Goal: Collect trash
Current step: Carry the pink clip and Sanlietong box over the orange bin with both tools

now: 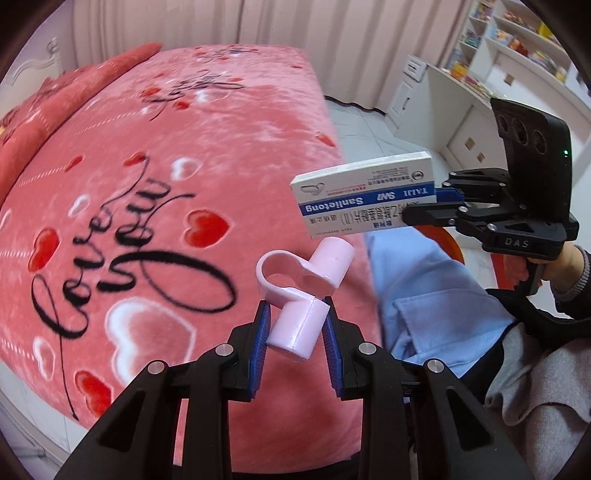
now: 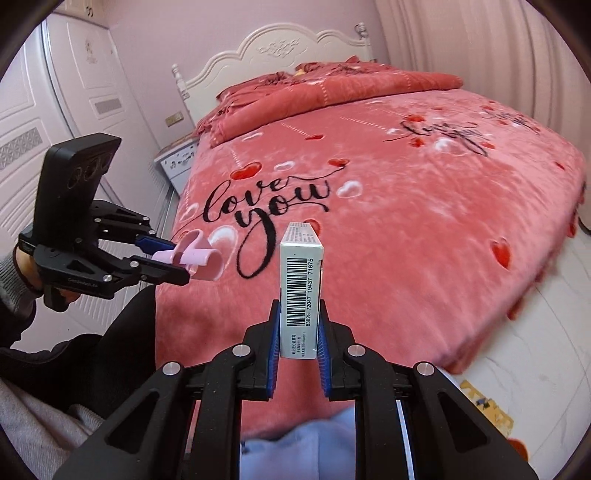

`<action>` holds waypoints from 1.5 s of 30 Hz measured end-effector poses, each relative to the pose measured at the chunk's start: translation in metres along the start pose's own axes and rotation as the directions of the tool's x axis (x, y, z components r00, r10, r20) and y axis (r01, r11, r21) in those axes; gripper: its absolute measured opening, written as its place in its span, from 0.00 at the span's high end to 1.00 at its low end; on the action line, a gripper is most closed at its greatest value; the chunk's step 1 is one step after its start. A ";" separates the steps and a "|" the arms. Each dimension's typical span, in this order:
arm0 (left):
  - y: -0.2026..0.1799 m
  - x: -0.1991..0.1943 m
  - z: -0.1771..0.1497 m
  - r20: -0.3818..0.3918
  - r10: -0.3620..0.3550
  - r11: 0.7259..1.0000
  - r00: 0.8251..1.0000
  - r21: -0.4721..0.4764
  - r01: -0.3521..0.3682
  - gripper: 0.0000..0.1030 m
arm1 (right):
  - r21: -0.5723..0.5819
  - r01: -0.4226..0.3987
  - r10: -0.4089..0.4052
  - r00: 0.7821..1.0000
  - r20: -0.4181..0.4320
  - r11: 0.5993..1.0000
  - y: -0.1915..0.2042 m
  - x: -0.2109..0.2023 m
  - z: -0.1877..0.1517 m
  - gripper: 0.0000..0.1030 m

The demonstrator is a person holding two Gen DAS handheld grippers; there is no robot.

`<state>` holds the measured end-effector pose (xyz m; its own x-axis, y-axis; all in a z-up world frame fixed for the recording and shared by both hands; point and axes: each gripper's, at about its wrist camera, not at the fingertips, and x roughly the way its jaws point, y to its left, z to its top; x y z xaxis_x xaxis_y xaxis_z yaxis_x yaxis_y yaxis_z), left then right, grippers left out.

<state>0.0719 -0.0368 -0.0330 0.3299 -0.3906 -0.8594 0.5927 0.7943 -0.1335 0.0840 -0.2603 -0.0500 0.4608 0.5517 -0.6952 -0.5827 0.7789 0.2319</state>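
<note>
Over the foot of the bed (image 2: 406,221) we're holding both pieces of trash up in the air, nothing resting on the covers. The bed is wearing a fuzzy pink blanket (image 1: 110,221) with red and white hearts and "love you" in black script, and a folded red quilt (image 2: 332,96) is lying up near the white carved headboard (image 2: 288,48).

Our left gripper (image 1: 295,328) is clamping its blue pads on one tube of a pale pink plastic fitting (image 1: 299,291), which is sticking up and forward with a ring and a second tube on top. Our right gripper (image 2: 298,332) is squeezing the lower end of a white medicine box (image 2: 301,284), standing on edge with the barcode facing us.

The left wrist view is giving us the box's blue-striped face (image 1: 365,192), plus pale curtains (image 1: 258,26), a white shelf unit (image 1: 517,40) full of colourful stuff, and some light blue fabric (image 1: 424,295) by the bed's edge. The right wrist view is showing what that one can't: white wardrobe doors (image 2: 55,110), a small nightstand (image 2: 177,162) and pale tiled floor (image 2: 535,332).
</note>
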 end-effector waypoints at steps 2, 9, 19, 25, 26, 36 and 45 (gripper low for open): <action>-0.013 0.003 0.005 -0.001 -0.007 1.000 1.000 0.026 0.007 0.71 | 0.013 0.005 -0.005 1.000 0.012 1.000 -0.002 -0.015 -0.010 0.83; -0.058 0.017 0.025 -0.012 -0.044 0.992 0.999 0.122 0.045 0.71 | 0.074 0.044 -0.048 0.997 0.058 0.996 -0.017 -0.063 -0.042 0.83; -0.128 0.054 0.063 -0.055 -0.127 0.950 0.990 0.281 0.138 0.71 | 0.230 0.156 -0.183 0.978 0.101 0.961 -0.064 -0.131 -0.093 0.83; -0.172 0.084 0.086 -0.102 -0.186 0.905 0.977 0.368 0.211 0.71 | 0.325 0.233 -0.274 0.958 0.088 0.917 -0.098 -0.168 -0.130 0.83; -0.180 0.090 0.090 -0.112 -0.198 0.897 0.974 0.380 0.226 0.71 | 0.344 0.246 -0.290 0.953 0.083 0.906 -0.104 -0.174 -0.137 0.83; -0.253 0.159 0.119 -0.225 -0.267 0.819 0.937 0.459 0.344 0.71 | 0.504 0.349 -0.398 0.917 -0.011 0.790 -0.167 -0.207 -0.213 0.83; -0.290 0.214 0.125 -0.324 -0.277 0.789 0.905 0.461 0.407 0.71 | 0.589 0.402 -0.428 0.898 -0.103 0.701 -0.203 -0.206 -0.276 0.82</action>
<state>0.0621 -0.4091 -0.1161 -0.1040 -0.4229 -0.9002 0.9404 0.2528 -0.2274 -0.0775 -0.6140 -0.1412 0.5943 0.1309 -0.7935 0.1713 0.9434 0.2839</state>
